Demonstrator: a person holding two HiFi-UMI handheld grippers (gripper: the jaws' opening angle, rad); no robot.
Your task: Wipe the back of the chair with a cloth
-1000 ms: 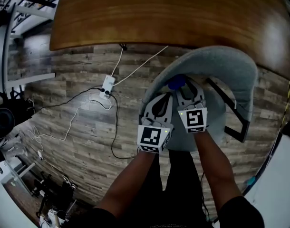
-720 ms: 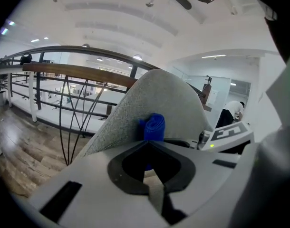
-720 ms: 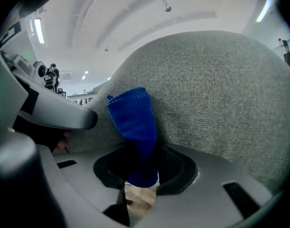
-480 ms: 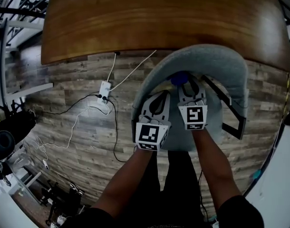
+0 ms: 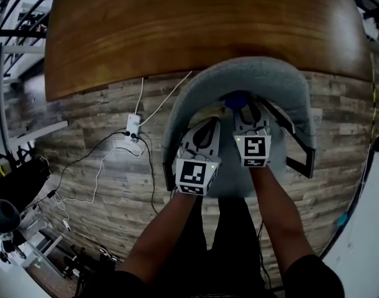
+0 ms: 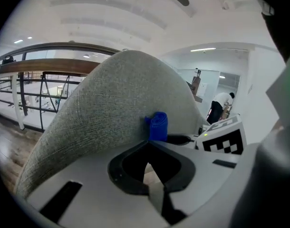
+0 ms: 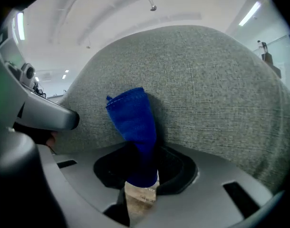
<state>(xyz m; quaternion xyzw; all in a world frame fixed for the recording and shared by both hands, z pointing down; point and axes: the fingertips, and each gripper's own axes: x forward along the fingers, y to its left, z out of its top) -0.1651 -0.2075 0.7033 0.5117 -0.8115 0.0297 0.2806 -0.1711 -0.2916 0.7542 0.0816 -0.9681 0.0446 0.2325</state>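
The grey fabric chair [image 5: 264,73] stands below me, its curved back [image 7: 207,89] toward the wooden table. My right gripper [image 5: 244,108] is shut on a bunched blue cloth [image 7: 134,122], which presses against the inner face of the back. The blue cloth [image 5: 237,99] shows just past the jaws. My left gripper [image 5: 208,126] hovers beside it to the left over the seat, jaws shut with nothing in them. In the left gripper view the chair back [image 6: 111,108] fills the left and the blue cloth [image 6: 157,126] sits just beyond the closed tips of my left gripper [image 6: 147,145].
A large wooden table [image 5: 202,23] runs right behind the chair back. A black armrest frame [image 5: 298,148] is on the chair's right. A white power strip [image 5: 132,124] and cables lie on the plank floor to the left. Dark equipment [image 5: 15,179] stands at the far left.
The cloth in the right gripper has slid rightward along the chair back, from its left part toward the middle. The left gripper followed alongside, staying shut.
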